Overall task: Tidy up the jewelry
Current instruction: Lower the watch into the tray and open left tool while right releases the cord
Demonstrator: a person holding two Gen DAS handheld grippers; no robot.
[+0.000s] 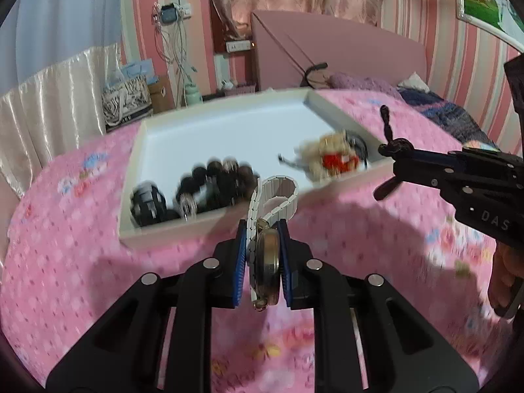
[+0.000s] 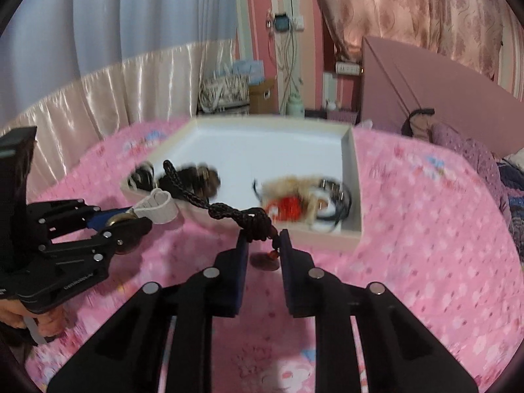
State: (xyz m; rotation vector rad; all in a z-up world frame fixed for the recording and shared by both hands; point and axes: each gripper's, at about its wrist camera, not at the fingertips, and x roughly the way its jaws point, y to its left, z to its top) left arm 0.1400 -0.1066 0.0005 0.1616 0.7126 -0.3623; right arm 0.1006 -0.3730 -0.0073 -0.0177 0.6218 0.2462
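While you look through the left wrist camera: your left gripper [image 1: 262, 255] is clamped on a watch [image 1: 267, 255], its blue pads pressing the gold-toned case from both sides.
Watch strap: the white link band [image 1: 278, 193] loops up out of the jaws, in front of the near wall of the tray [image 1: 183, 229].
Tray contents: dark beads [image 1: 216, 183] lie at its near left, a blurred beige and red piece [image 1: 334, 157] at its right.
Surface: a pink flowered bedspread [image 1: 82, 278] lies under everything.
Right side of this view: your right gripper [image 1: 389, 150] pinches a black braided cord [image 1: 386, 124], which sticks upward.
Right wrist camera: your jaws stand narrow, gripping the cord's knot [image 2: 258, 226]; the braid [image 2: 186, 186] trails up and left across the tray's front wall [image 2: 327, 242].
Below the knot: a small red bead and a brownish disc [image 2: 263, 260] hang between the fingers.
Left of this view: your left gripper [image 2: 137, 221] holds the watch, white band [image 2: 160, 206] curled beside the tray's corner.
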